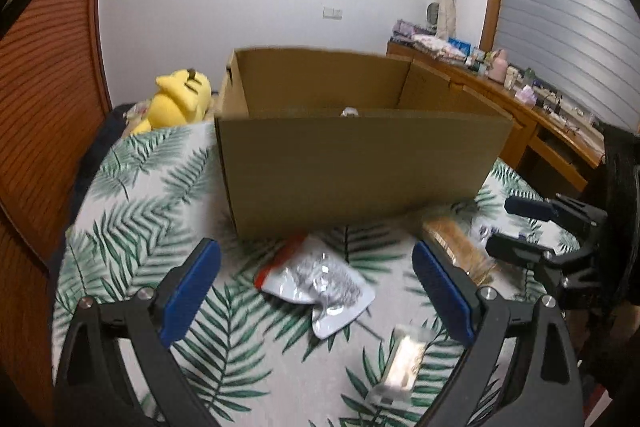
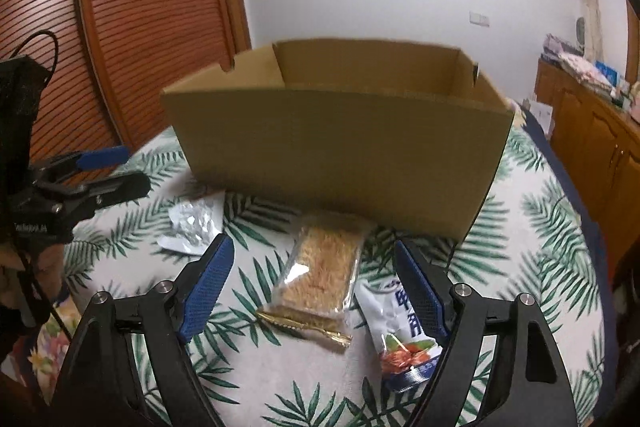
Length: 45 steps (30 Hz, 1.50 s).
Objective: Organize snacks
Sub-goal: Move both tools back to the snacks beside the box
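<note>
Cardboard box [image 1: 360, 163]: I'm seeing it standing open-topped on the leaf-print bed cover [image 1: 132, 211], just behind the loose snacks; something small is peeking over its near wall, but I can't tell what.
Left gripper [image 1: 316, 291]: I'm holding it with the jaws wide apart and nothing between the pads; it is hanging over the silver foil packet [image 1: 320, 287].
Silver foil packet: it is lying crumpled on the cover just in front of the box, red edge toward the box, untouched.
Small clear-wrapped snack [image 1: 404, 359]: it is lying nearer my left camera, close to the right-hand finger, apart from the foil packet.
Right gripper [image 2: 312, 291]: I'm keeping these jaws apart too, empty, framing the clear-wrapped cracker bar [image 2: 324, 271].
Cracker bar: it is lying lengthwise toward the box, far end almost at the box wall, gold seal toward me.
White and blue pouch [image 2: 400, 331]: it is lying just beside the bar, partly under my right-hand finger.
Step in hand: I judge I'm approaching for two pickups, one snack per gripper; no snack is gripped yet.
Next move: I reckon each gripper is needing to drop until its pads straddle its packet, then close gently, since foil and film are likely to slip or crumple.
Risk: I'm wary of the right gripper catching the pouch along with the bar.
</note>
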Each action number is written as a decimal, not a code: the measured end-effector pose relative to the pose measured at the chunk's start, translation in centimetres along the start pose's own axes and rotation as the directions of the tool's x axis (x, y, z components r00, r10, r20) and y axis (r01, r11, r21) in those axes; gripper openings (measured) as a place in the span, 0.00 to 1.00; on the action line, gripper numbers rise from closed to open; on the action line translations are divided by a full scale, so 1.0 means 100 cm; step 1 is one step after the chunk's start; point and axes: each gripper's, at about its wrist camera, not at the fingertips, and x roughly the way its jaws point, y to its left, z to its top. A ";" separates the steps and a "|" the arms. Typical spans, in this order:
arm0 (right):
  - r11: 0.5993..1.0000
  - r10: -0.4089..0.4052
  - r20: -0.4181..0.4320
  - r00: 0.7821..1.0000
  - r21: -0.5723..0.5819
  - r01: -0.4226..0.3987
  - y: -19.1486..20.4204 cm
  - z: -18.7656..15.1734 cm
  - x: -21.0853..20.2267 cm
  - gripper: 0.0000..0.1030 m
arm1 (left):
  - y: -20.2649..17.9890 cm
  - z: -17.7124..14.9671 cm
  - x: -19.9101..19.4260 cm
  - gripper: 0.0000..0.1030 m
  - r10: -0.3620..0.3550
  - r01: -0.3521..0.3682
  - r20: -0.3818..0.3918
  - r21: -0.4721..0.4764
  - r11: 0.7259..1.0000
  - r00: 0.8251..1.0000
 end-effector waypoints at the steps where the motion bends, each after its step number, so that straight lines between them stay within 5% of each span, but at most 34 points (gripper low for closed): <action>1: 1.000 0.000 -0.008 1.000 0.006 0.000 -0.001 -0.002 0.004 0.79 | -0.001 -0.003 0.003 0.94 0.003 -0.003 -0.009 -0.001 1.000 1.000; 10: 1.000 -0.004 -0.098 0.995 0.016 0.005 -0.003 -0.009 0.036 0.65 | -0.002 -0.022 0.035 0.94 0.020 -0.023 -0.112 -0.030 0.999 0.994; 19: 1.000 -0.018 -0.160 0.987 -0.006 0.018 0.001 -0.007 0.048 0.64 | 0.002 -0.027 0.049 0.94 0.017 -0.028 -0.175 -0.064 0.998 0.984; 32: 0.995 -0.095 -0.182 0.979 -0.060 0.085 0.013 -0.012 0.058 0.64 | -0.004 -0.023 0.054 0.94 0.074 -0.080 -0.178 -0.032 0.996 0.981; 38: 0.995 -0.094 -0.171 0.981 -0.048 0.087 0.012 -0.014 0.058 0.64 | -0.006 -0.018 0.056 0.94 0.019 -0.030 -0.160 -0.065 0.997 0.987; 43: 0.995 -0.096 -0.169 0.981 -0.050 0.089 0.011 -0.014 0.058 0.64 | -0.007 -0.014 0.062 0.86 0.007 -0.021 -0.169 -0.082 0.996 0.986; 45: 0.995 -0.099 -0.166 0.981 -0.051 0.091 0.011 -0.015 0.057 0.64 | -0.009 -0.014 0.063 0.70 0.031 -0.042 -0.170 -0.067 0.997 0.985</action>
